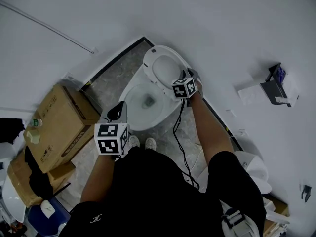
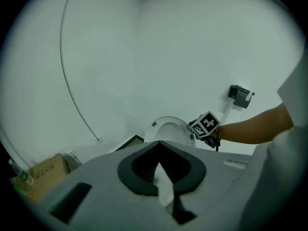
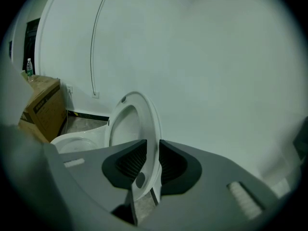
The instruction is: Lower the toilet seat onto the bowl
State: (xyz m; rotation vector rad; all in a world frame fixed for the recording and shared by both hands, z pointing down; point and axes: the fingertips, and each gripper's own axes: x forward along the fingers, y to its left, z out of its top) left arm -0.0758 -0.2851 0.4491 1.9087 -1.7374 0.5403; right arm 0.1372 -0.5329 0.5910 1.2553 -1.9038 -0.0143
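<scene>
The white toilet seat (image 1: 159,65) stands raised behind the bowl (image 1: 129,94), close to the wall. My right gripper (image 1: 189,75) is at the seat's right edge. In the right gripper view its jaws (image 3: 151,143) straddle the seat's rim (image 3: 147,129); the pads lie close on either side and I see no squeeze. My left gripper (image 1: 118,110) hovers over the bowl's front left, its fingertips (image 2: 159,142) meeting with nothing in them. From there I see the seat (image 2: 168,127) and the right gripper's marker cube (image 2: 206,124) beyond.
A cardboard box (image 1: 64,122) stands on the floor left of the toilet, also in the right gripper view (image 3: 44,105). A dark paper holder (image 1: 274,85) hangs on the wall at right. A black cable (image 1: 180,142) runs down from the right gripper. White shoes (image 1: 143,143) stand before the bowl.
</scene>
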